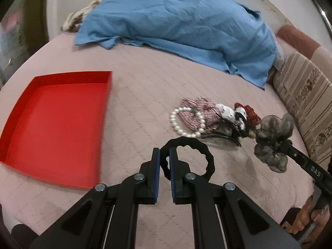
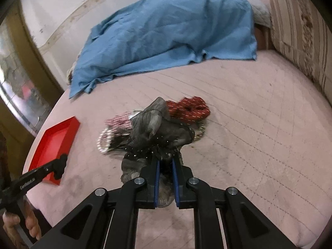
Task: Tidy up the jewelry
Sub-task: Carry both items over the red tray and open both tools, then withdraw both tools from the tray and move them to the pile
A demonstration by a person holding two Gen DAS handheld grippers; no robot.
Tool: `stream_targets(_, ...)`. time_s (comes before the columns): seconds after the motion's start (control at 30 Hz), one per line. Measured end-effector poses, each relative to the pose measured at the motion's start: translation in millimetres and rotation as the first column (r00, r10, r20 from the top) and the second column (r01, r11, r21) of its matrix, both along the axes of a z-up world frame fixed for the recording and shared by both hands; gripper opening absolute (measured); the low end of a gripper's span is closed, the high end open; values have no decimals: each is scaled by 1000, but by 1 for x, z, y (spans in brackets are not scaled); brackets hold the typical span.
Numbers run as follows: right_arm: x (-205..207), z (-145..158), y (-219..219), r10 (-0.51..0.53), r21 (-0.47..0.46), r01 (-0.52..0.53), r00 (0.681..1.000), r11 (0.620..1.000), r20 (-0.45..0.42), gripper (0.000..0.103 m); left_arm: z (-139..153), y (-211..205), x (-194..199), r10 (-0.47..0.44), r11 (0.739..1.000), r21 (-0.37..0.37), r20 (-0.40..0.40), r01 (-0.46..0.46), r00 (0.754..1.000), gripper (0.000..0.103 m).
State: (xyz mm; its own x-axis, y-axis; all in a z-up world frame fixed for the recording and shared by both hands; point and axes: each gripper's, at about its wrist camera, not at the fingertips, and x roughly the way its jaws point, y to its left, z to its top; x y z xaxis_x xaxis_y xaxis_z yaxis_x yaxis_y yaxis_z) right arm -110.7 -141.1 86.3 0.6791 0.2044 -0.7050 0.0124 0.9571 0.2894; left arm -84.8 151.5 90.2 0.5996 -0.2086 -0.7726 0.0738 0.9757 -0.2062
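Observation:
My left gripper [image 1: 165, 155] is shut on a black hair tie [image 1: 204, 152], a wavy ring that hangs off its right side just above the pink bedspread. In the right wrist view my right gripper [image 2: 165, 161] is shut on a grey fabric bow clip [image 2: 154, 124]; the same bow clip [image 1: 274, 137] shows at the right of the left wrist view, lifted off the cover. Behind lies a heap: a pearl bracelet [image 1: 187, 131], a pink checked bow [image 1: 197, 110] and a red scrunchie [image 2: 189, 109]. A red tray [image 1: 56, 122] with nothing in it sits at the left.
A crumpled blue cloth [image 1: 176, 20] covers the far part of the bed. A striped cushion [image 1: 307, 101] lines the right edge. A person's hand [image 1: 311, 215] holds the right gripper's handle. The bed's edge curves down at the left, near the tray.

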Motion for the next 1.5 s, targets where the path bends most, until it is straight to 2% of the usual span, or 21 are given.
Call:
stream_targets(0.27, 10, 27, 66, 158, -18, -158, 987, 987, 8, 12, 3, 68, 19, 101, 994, -38, 23, -100, 995, 8)
stream_targets(0.43, 39, 32, 127, 269, 4, -269, 963, 963, -5, 12, 5, 120, 51, 192, 981, 21, 42, -193, 981, 8)
stream_targets(0.57, 70, 35, 183, 353, 31, -353, 936, 935, -2, 12, 1, 161, 85, 264, 960, 94, 27, -266, 964, 8)
stream_targets(0.73, 111, 29, 242, 416, 38, -416, 909, 909, -11, 12, -8, 195, 118, 328, 935, 139, 14, -327, 944, 8)
stream_targets(0.87, 146, 14, 287, 460, 47, -458, 887, 888, -47, 12, -19, 220, 129, 363, 927, 103, -3, -360, 932, 8)
stream_targets(0.97, 163, 3, 315, 484, 14, -484, 872, 875, -68, 12, -29, 229, 134, 382, 921, 98, -20, -378, 924, 8)
stream_targets(1.0, 167, 0, 320, 487, 5, -488, 870, 873, -73, 12, -32, 233, 135, 387, 919, 94, -27, -383, 922, 8)
stream_targets(1.1, 175, -9, 335, 493, -31, -497, 866, 867, -89, 13, -38, 245, 137, 386, 923, 22, -64, -385, 920, 8)
stream_targets(1.27, 179, -21, 346, 486, -87, -495, 867, 864, -108, 15, -40, 252, 135, 407, 913, -4, -71, -408, 911, 8)
stream_targets(1.33, 179, -22, 350, 484, -105, -494, 868, 863, -110, 15, -39, 254, 134, 410, 911, -16, -68, -412, 910, 13)
stream_targets(1.37, 179, -22, 351, 482, -111, -493, 869, 863, -110, 19, -38, 254, 133, 411, 910, -25, -67, -414, 909, 17)
stream_targets(1.4, 179, -21, 352, 481, -114, -492, 870, 863, -109, 23, -37, 255, 132, 413, 909, -33, -65, -416, 908, 28)
stream_targets(1.43, 179, -20, 353, 480, -118, -490, 871, 864, -106, 31, -35, 256, 130, 416, 907, -40, -59, -418, 908, 40)
stream_targets(1.47, 178, -20, 354, 477, -126, -487, 873, 864, -103, 40, -33, 256, 128, 418, 906, -45, -53, -420, 907, 45)
stream_targets(1.5, 177, -19, 354, 476, -135, -485, 874, 864, -98, 43, -30, 256, 126, 420, 905, -53, -44, -422, 906, 50)
